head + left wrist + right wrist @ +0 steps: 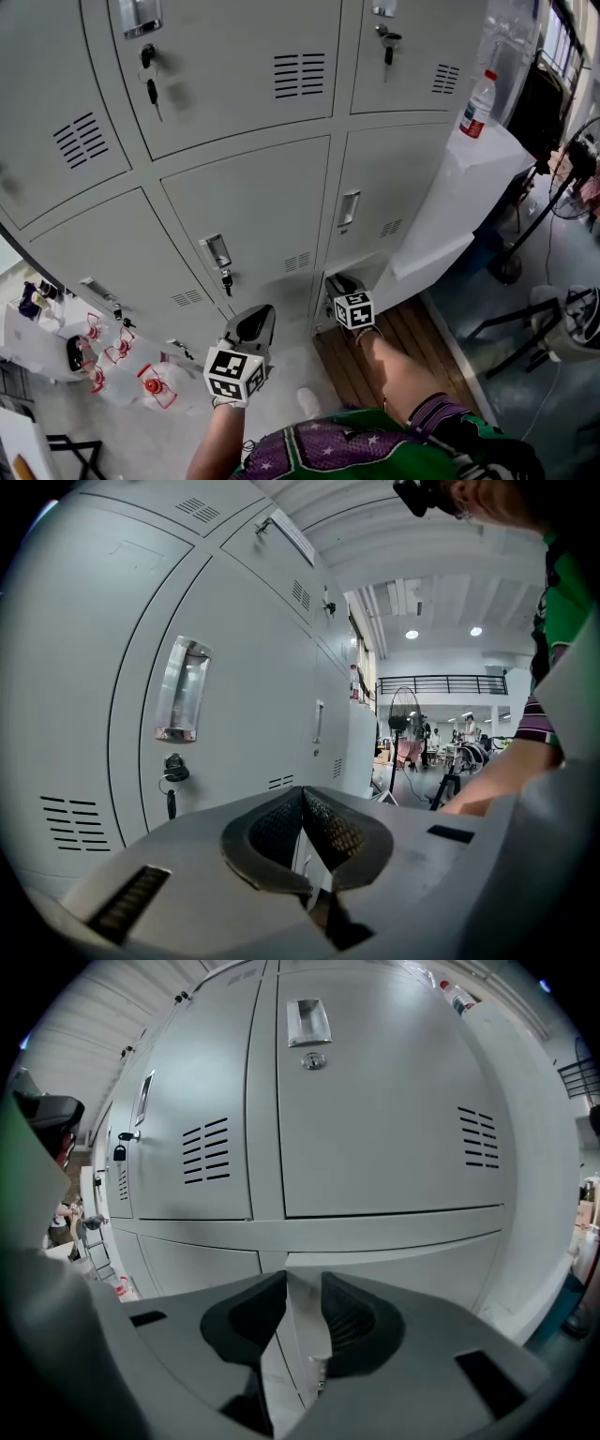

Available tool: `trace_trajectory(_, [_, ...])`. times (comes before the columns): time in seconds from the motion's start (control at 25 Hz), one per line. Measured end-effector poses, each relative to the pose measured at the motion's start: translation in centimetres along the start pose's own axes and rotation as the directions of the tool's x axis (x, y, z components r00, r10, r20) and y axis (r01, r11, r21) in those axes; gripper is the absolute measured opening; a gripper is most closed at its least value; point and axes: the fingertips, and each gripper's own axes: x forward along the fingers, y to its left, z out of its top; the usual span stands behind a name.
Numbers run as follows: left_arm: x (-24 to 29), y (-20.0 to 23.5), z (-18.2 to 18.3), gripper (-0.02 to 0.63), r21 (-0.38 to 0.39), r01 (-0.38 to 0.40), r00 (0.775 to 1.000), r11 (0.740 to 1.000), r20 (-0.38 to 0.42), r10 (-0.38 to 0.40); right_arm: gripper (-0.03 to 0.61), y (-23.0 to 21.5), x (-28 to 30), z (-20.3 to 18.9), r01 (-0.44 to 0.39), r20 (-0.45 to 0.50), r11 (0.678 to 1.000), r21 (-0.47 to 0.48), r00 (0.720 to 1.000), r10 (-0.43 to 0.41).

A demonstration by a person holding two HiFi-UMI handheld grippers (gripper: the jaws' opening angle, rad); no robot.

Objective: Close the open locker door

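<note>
Two claws work in front of the locker bank (pixel 244 202). The right claw (pixel 302 1288) is at the open locker door (pixel 292 1340). The left claw (pixel 302 797) hangs to the left of that door and clear of it, with its jaws fully together and nothing between them. The right claw's jaws stand partly apart with the door's free edge between them, and both pads appear to bear on the panel, so this reads as a grip on the edge.

The door belongs to the lowest locker of the bank's right-hand column and stands slightly ajar. Its held edge runs vertically, straight ahead of the right claw. The handles above this door sit at the left of their panels, so its hinge is probably on the right. Closing therefore calls for pushing the held edge straight toward the bank. The right hand is the nearer one and suits the move.

Below and in front of the door lies a strip of wooden flooring (pixel 403 347), and nothing is seen in the swing path. To the right of the door a white-covered table (pixel 469 187) butts against the bank and carries a bottle (pixel 477 103). It limits room on that side. A fan stand (pixel 525 234) stands well beyond the door, further right.
</note>
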Motion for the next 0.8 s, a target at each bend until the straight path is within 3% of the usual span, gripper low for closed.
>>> trace_trajectory(0.2, [0.2, 0.9, -0.1, 0.021, -0.02, -0.016, 1.0, 1.0, 0.006, 0.016, 0.113, 0.1, 0.6, 0.2, 0.003, -0.005, 1.0, -0.014, 1.0, -0.003])
trace_trajectory(0.24, [0.2, 1.0, -0.1, 0.021, -0.025, -0.019, 1.0, 1.0, 0.006, 0.019, 0.095, 0.1, 0.7, 0.2, 0.008, -0.01, 1.0, -0.025, 1.0, -0.009])
trace_trajectory(0.28, [0.2, 1.1, -0.2, 0.021, -0.029, -0.021, 1.0, 0.999, 0.007, 0.021, 0.029, -0.1, 0.7, 0.1, 0.018, -0.015, 0.999, -0.036, 1.0, -0.019])
trace_trajectory(0.4, [0.3, 1.2, -0.4, 0.021, -0.039, -0.022, 1.0, 0.999, 0.005, 0.022, -0.003, -0.7, 0.8, 0.0, 0.044, -0.018, 0.998, -0.04, 0.999, -0.045])
trace_trajectory(0.8, [0.6, 1.5, -0.6, 0.021, -0.047, -0.02, 1.0, 0.999, 0.0, 0.021, -0.008, -1.1, 1.5, 0.6, 0.05, -0.018, 0.998, -0.035, 0.999, -0.05])
